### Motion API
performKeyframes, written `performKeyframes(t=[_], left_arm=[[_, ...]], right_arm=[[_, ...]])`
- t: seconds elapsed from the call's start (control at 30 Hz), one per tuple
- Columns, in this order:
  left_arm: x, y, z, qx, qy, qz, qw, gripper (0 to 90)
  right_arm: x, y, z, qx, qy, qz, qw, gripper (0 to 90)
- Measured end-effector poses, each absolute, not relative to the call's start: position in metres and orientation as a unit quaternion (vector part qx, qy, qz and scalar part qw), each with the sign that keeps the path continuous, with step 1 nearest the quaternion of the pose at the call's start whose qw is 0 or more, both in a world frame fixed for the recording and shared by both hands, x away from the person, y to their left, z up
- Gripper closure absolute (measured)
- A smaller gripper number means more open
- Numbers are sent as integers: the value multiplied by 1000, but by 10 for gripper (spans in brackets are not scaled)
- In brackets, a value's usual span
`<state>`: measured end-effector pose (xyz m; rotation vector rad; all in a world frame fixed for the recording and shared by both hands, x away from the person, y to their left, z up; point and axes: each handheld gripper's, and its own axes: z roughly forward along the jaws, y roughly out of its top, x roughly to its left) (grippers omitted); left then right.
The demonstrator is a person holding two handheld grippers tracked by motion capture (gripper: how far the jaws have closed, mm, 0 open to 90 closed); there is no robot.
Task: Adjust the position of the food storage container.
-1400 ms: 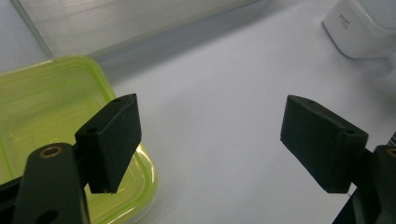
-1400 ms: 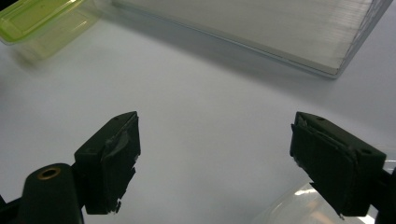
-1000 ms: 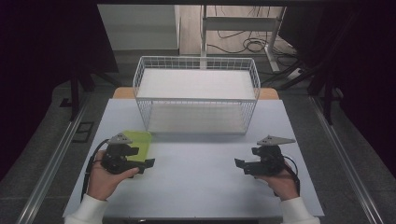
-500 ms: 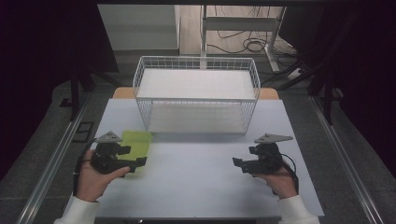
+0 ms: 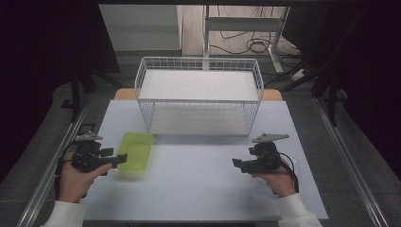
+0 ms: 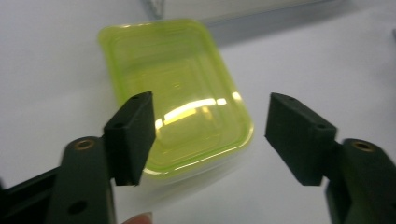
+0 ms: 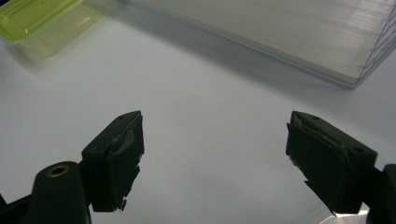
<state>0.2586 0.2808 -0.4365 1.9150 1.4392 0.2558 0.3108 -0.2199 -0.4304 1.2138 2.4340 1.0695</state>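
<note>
A yellow-green plastic container (image 5: 135,150) with its lid on lies on the left of the white table (image 5: 198,184). My left gripper (image 5: 121,160) sits at its left edge, pointing right. In the left gripper view the container (image 6: 173,84) lies just past the gripper (image 6: 210,119). The jaws have just been closing, and the pads touch nothing. My right gripper (image 5: 237,164) rests open near the table's right side, pointing left. In the right gripper view only bare table shows around the gripper (image 7: 215,140), with the container (image 7: 32,18) far off.
A white wire basket (image 5: 198,100) stands at the back middle, its base (image 7: 289,28) close ahead of the right gripper. Something clear and round (image 5: 294,163) lies under the right hand. A metal rail (image 5: 52,175) runs along the left table edge.
My left hand has drawn back to the left, uncovering the container, and its jaws stand narrower. The right hand has stayed put.
</note>
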Motion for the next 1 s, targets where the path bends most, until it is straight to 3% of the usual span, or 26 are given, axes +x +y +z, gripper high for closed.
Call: performKeyframes(t=[0.2,0.3,0.37,0.43,0.73,1.0], left_arm=[[260,287,-439,743,567,105,339,418],[263,294,-448,746,575,95,323,520],[264,296,-451,744,580,95,318,537],[266,300,-455,741,588,94,311,617],[270,315,-471,734,609,95,287,815],[272,310,-481,745,604,79,272,897]], right_arm=[[307,-218,-432,414,831,355,108,191],[305,-215,-433,410,835,352,105,191],[305,-214,-433,409,835,352,106,191],[306,-213,-435,411,836,348,104,191],[308,-217,-437,419,835,344,99,190],[308,-220,-436,424,832,345,99,190]])
